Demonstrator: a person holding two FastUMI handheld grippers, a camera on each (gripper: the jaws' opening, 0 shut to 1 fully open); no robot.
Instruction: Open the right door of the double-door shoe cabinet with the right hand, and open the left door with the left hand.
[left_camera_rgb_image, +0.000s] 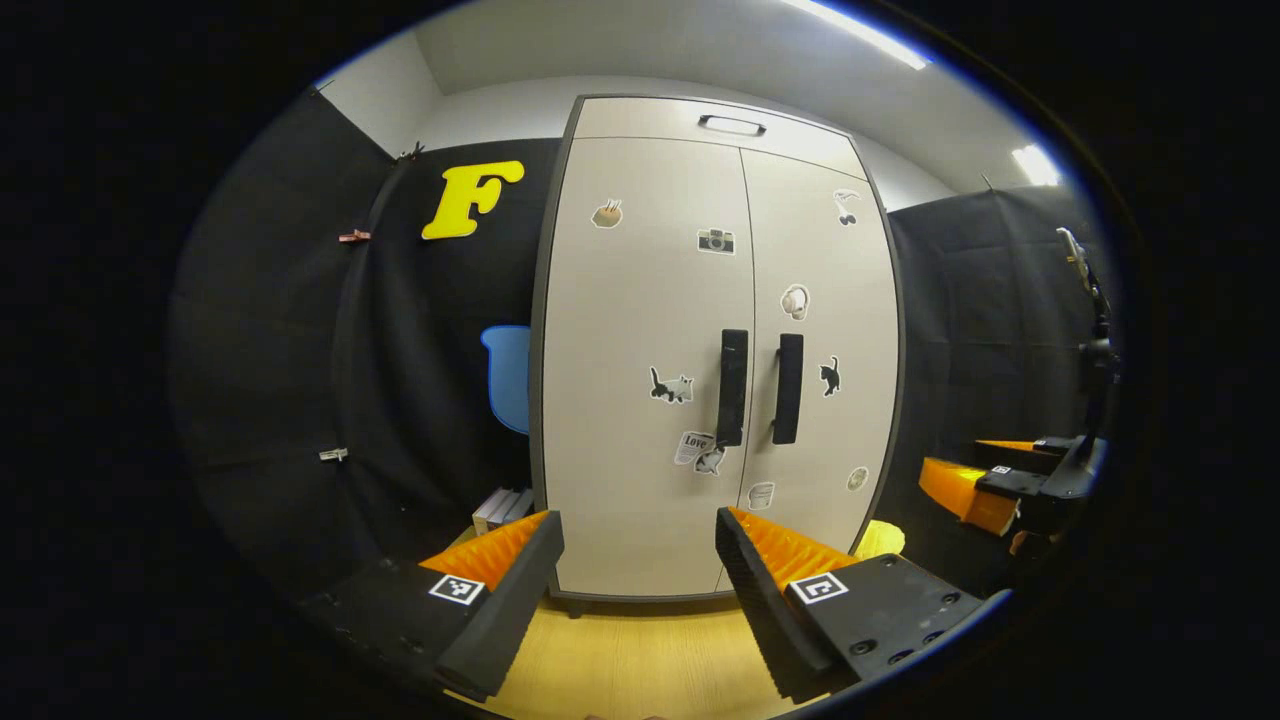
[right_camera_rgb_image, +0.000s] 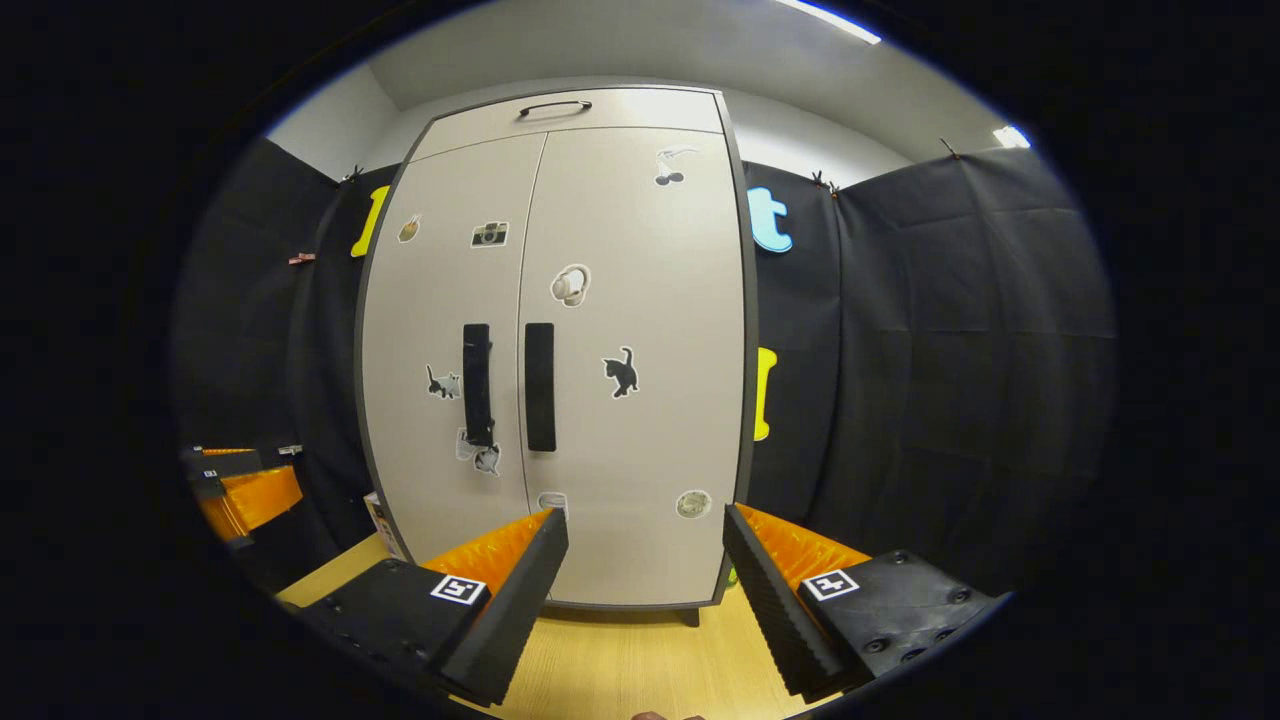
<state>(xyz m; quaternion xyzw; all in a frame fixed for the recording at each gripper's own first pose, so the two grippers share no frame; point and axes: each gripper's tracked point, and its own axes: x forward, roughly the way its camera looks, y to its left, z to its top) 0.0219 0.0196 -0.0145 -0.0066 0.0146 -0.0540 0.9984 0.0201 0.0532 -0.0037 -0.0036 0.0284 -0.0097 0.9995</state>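
Shoe cabinet (left_camera_rgb_image: 650, 400), left gripper view: stands upright on the wooden floor (left_camera_rgb_image: 640, 660) against the black cloth wall, both doors closed. Left door (left_camera_rgb_image: 640, 300) and right door (left_camera_rgb_image: 825, 330) meet at a centre seam, with the left handle (left_camera_rgb_image: 732, 388) and right handle (left_camera_rgb_image: 788, 388) vertical on either side of it. Stickers scattered over both doors. Left gripper (left_camera_rgb_image: 640, 565) spread wide, holding nothing, well short of the cabinet front. Right gripper (left_camera_rgb_image: 1000, 485) seen at the right edge, off the cabinet's right side; cannot tell its opening from here.

Right gripper view: shoe cabinet (right_camera_rgb_image: 560, 350) left of centre, doors shut, right handle (right_camera_rgb_image: 540, 387) and left handle (right_camera_rgb_image: 477, 385) side by side. Right gripper (right_camera_rgb_image: 645, 565) wide apart, empty, clear of the doors. Left gripper (right_camera_rgb_image: 245, 490) at the left edge.
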